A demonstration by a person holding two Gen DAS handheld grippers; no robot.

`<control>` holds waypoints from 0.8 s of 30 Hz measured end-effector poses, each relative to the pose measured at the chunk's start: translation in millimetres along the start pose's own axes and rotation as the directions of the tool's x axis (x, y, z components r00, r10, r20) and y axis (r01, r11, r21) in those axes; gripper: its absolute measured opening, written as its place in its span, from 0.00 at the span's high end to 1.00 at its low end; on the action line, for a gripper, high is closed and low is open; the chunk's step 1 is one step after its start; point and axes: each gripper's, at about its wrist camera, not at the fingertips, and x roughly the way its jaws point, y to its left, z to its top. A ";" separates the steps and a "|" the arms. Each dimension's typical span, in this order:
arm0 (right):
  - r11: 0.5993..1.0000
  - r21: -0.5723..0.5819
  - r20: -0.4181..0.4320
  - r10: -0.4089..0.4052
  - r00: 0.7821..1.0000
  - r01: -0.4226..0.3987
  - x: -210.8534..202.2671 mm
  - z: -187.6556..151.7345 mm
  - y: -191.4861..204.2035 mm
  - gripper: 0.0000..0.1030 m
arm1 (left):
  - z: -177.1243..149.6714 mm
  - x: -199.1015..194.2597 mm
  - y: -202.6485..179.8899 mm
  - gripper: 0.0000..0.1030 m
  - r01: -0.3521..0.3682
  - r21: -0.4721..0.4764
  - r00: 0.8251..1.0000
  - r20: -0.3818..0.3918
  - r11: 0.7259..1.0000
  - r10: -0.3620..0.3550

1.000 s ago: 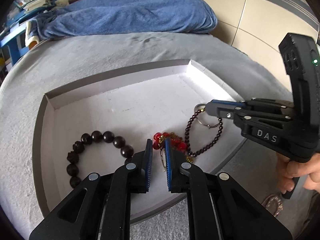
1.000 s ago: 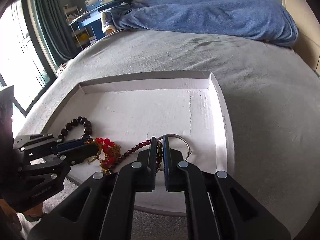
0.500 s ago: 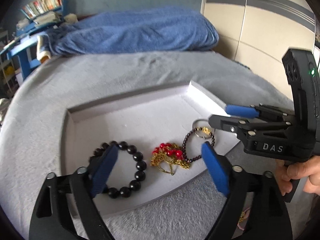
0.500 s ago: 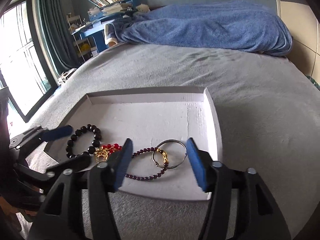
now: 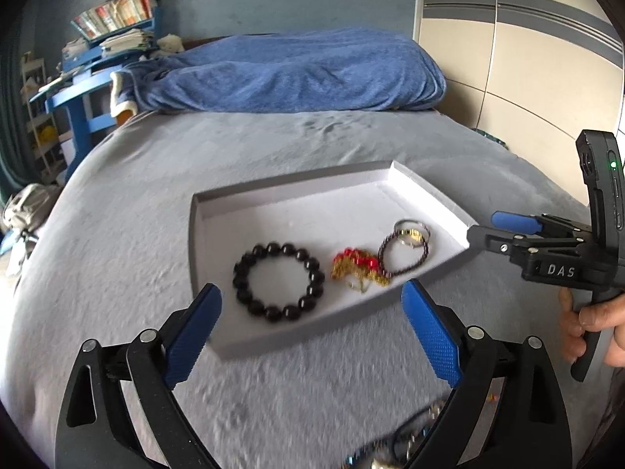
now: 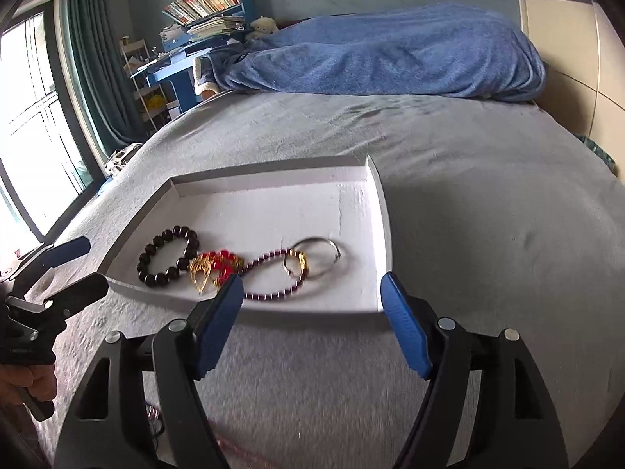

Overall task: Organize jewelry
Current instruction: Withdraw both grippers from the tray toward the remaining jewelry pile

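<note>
A white tray [image 5: 218,211] [image 6: 375,195] lies on the grey bed. In it, left to right, are a black bead bracelet [image 5: 278,280] [image 6: 168,260], a red and gold piece [image 5: 357,265] [image 6: 215,265], a thin purple bead bracelet [image 5: 402,256] [image 6: 269,277] and a silver ring with a gold piece [image 5: 410,231] [image 6: 316,260]. My left gripper [image 5: 310,285] [image 6: 88,265] hangs in front of the tray's near edge, jaws opening, nothing between them. My right gripper [image 6: 311,276] [image 5: 484,228] is at the tray's right corner, jaws opening, also holding nothing.
A blue blanket [image 5: 297,74] is heaped at the far end of the bed. A blue desk with books [image 6: 203,39] and a window [image 6: 27,117] are to the left. More loose jewelry [image 5: 410,441] lies on the bed beneath my left gripper.
Both grippers went from shut to wide open, leaving the red and gold piece and the ring in the tray. Both have drawn back and up from the tray.
</note>
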 end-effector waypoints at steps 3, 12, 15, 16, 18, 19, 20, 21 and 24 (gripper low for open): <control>1.000 0.009 0.002 -0.002 1.000 0.002 -10.0 -7.6 -0.8 0.25 | -10.7 -11.5 0.9 0.09 -0.004 -0.016 1.000 -0.008 1.000 0.004; 1.000 0.024 -0.004 -0.008 1.000 0.008 -37.8 -33.1 0.6 0.24 | -42.5 -36.0 1.5 0.09 -0.023 -0.026 0.999 -0.037 0.999 0.022; 1.000 0.019 -0.008 -0.013 1.000 0.013 -43.7 -41.7 0.6 0.24 | -49.5 -42.6 2.3 0.09 -0.029 -0.035 0.999 -0.039 0.999 0.028; 1.000 0.019 -0.010 -0.013 1.000 0.013 -44.8 -43.5 0.6 0.24 | -51.7 -44.9 2.4 0.09 -0.030 -0.039 0.999 -0.039 0.999 0.029; 1.000 0.020 -0.016 -0.016 1.000 0.016 -46.7 -47.9 0.2 0.24 | -55.6 -48.4 2.0 0.09 -0.032 -0.041 0.999 -0.041 0.999 0.030; 1.000 0.020 -0.018 -0.017 1.000 0.018 -47.9 -50.0 0.1 0.24 | -57.8 -50.7 1.9 0.09 -0.035 -0.043 0.999 -0.041 0.998 0.033; 1.000 0.020 -0.020 -0.019 1.000 0.020 -48.9 -51.9 -0.5 0.24 | -60.1 -52.4 2.0 0.09 -0.037 -0.045 0.998 -0.044 0.998 0.035; 1.000 0.022 -0.023 -0.021 1.000 0.022 -49.8 -53.7 -1.1 0.24 | -62.5 -53.9 2.1 0.09 -0.037 -0.047 0.998 -0.049 0.998 0.035; 0.999 0.022 -0.033 -0.027 0.999 0.028 -52.3 -61.0 -3.2 0.24 | -68.6 -56.9 1.5 0.09 -0.035 -0.048 0.998 -0.059 0.998 0.032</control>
